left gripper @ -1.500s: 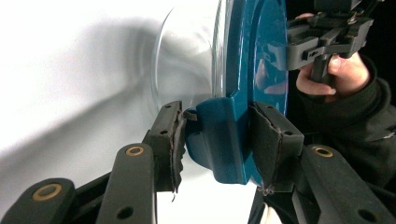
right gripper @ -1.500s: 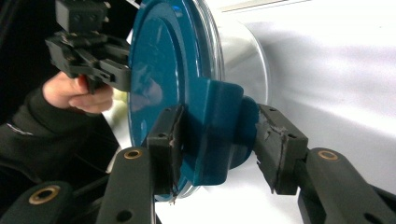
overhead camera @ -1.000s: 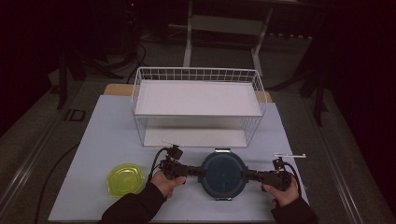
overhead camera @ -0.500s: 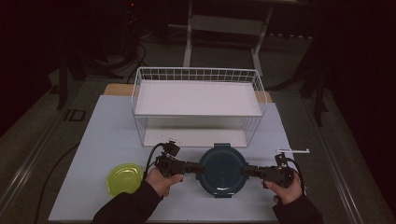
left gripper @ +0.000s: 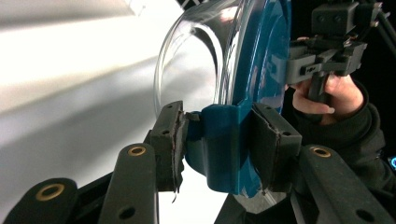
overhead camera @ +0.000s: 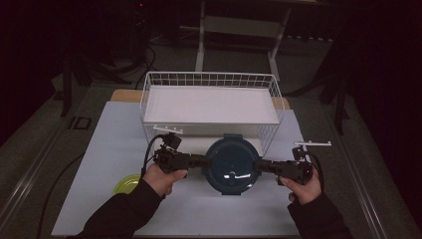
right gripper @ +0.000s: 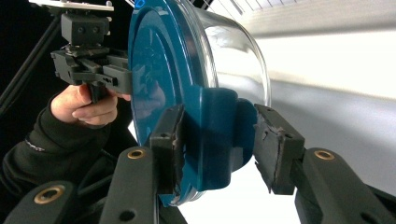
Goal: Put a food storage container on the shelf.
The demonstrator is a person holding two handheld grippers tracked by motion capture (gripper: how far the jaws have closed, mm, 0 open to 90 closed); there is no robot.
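A round clear container [overhead camera: 231,167] with a dark teal lid hangs above the white table mat [overhead camera: 109,134], just in front of the wire rack. My left gripper [overhead camera: 203,160] is shut on the lid's left latch tab [left gripper: 224,149]. My right gripper [overhead camera: 259,166] is shut on the opposite tab [right gripper: 212,140]. In the left gripper view my left gripper [left gripper: 217,140] has both pads against the teal tab, with the clear bowl [left gripper: 191,65] beyond. In the right gripper view my right gripper [right gripper: 217,144] clamps its tab the same way, and the person's other hand [right gripper: 88,105] shows behind the lid.
A white wire rack [overhead camera: 211,79] with a flat white shelf stands at the back of the mat, close behind the container. A yellow-green bowl [overhead camera: 125,184] lies on the mat at the near left, partly under the left forearm. The floor around the table is dark.
Both hands have risen together with the container between them. It has left the mat and now sits higher and closer to the rack's front in the high view.
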